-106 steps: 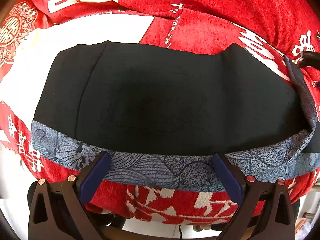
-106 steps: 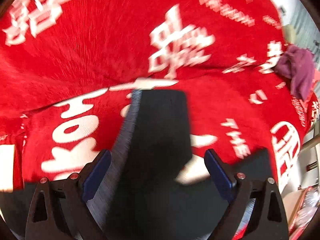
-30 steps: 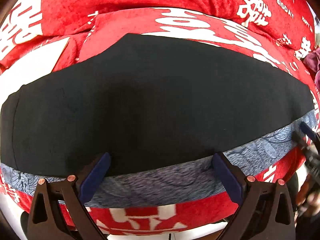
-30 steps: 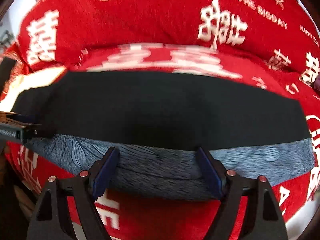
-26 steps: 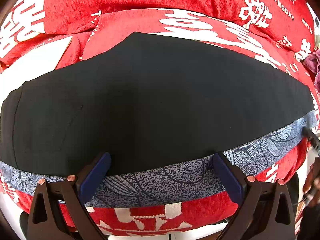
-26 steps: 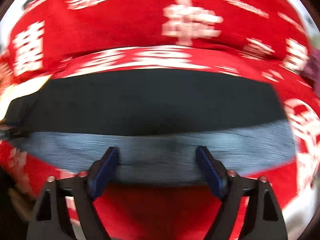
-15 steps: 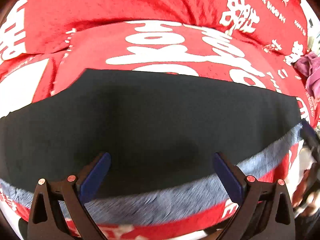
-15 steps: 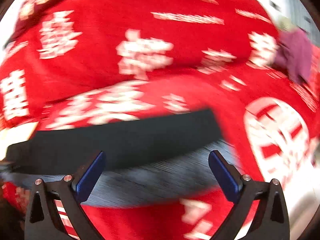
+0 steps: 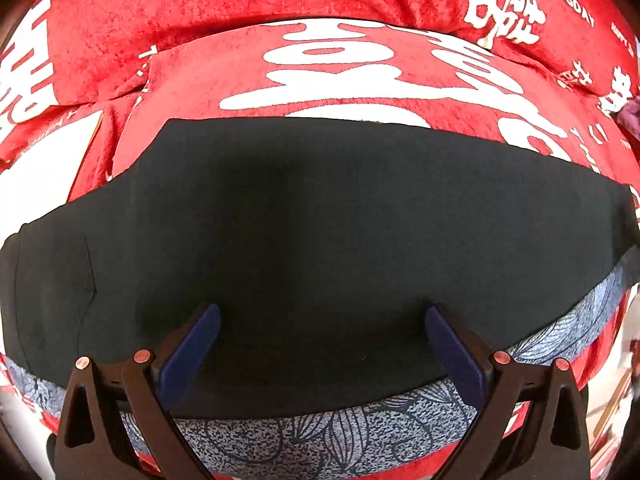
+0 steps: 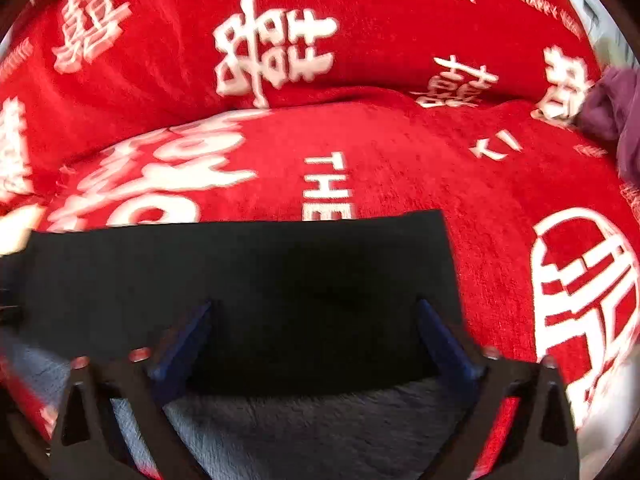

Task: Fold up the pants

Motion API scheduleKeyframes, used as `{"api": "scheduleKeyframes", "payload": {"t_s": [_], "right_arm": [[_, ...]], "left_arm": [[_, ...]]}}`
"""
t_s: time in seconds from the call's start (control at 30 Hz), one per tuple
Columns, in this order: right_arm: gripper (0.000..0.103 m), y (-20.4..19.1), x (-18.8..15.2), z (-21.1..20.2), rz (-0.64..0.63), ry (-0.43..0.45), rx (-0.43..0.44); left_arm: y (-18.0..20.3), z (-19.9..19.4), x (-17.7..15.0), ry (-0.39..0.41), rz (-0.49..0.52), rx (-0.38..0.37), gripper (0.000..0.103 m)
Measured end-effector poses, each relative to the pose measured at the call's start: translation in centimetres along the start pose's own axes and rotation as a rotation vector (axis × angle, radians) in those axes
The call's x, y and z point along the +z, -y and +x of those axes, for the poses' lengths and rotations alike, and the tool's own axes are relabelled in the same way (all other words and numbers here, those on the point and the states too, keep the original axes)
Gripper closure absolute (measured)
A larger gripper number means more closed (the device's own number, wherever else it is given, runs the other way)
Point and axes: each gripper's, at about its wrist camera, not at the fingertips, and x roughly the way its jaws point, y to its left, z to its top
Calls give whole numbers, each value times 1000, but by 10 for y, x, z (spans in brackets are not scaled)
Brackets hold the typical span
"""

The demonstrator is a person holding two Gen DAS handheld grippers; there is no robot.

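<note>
Both cameras are looking down at the pants (image 9: 320, 248), a black slab of cloth lying flat on the red blanket (image 9: 280, 12) with its big white lettering. From the left wrist I've got the left gripper (image 9: 320, 316) hovering over the near half of the garment, its blue fingers (image 9: 192, 340) spread wide, nothing between them but black fabric below; I can't tell whether the tips actually touch the cloth. Along the near edge runs the grey patterned band (image 9: 320, 436), showing just under the black layer. Over on the right wrist, the right gripper (image 10: 314, 308) is also wide apart and gripping nothing, poised over the right end of the pants, where the corner of the black cloth sits square on the blanket. This view is a bit smeared, so fine detail is lost. A purple cloth (image 10: 616, 116) sits well off at the far right of the blanket, not part of this. My read on progress: the garment looks already doubled over into a long, tidy strip, smooth with only a faint crease at the left end. What seems left is at least one more fold across its length to make a compact bundle, and neither gripper has hold of an edge for that yet.
</note>
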Motion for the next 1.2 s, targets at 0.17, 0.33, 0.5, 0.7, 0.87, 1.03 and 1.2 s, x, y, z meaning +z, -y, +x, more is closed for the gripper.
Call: {"api": "scheduleKeyframes", "payload": {"t_s": [0.17, 0.33, 0.5, 0.7, 0.87, 1.03, 1.2], "right_arm": [[0, -19, -41, -40, -82, 26, 144], [0, -9, -64, -29, -31, -30, -4], [0, -71, -33, -51, -107, 83, 33], [0, -157, -17, 6, -136, -38, 182], [1, -177, -42, 18, -238, -39, 60], [1, -175, -40, 15, -248, -81, 45], [0, -202, -27, -12, -219, -44, 79]], "left_arm": [[-7, -3, -6, 13, 18, -4, 1], [-63, -31, -5, 74, -81, 26, 1], [-133, -27, 1, 81, -207, 120, 1], [-212, -26, -42, 71, -301, -24, 1], [-251, -45, -73, 126, -267, -66, 1], [-253, -54, -81, 115, -228, 153, 1], [-252, -66, -73, 162, -314, 75, 1]]}}
